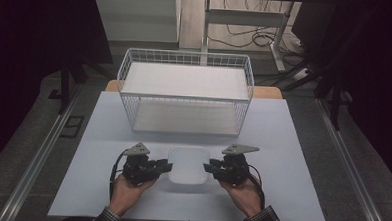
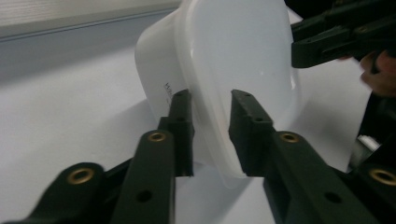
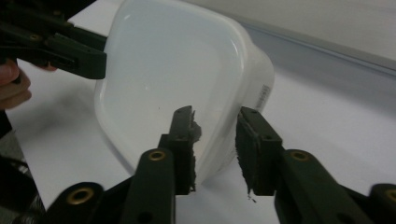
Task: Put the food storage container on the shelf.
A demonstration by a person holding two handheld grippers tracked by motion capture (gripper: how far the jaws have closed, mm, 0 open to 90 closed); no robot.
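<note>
- Pale table surface (image 1: 103, 136): we are working at its near edge, with dark floor showing around it.
- White wire basket (image 1: 185, 90): we are seeing it standing at the far middle of the table, well apart from the grippers.
- White plastic container (image 1: 188, 164): it is sitting between our two grippers, near the front edge.
- Left gripper (image 2: 210, 121): we are holding its jaws partly open, straddling the container's rim.
- Right gripper (image 3: 217, 135): we are holding its jaws partly open astride the opposite rim and wall.
</note>
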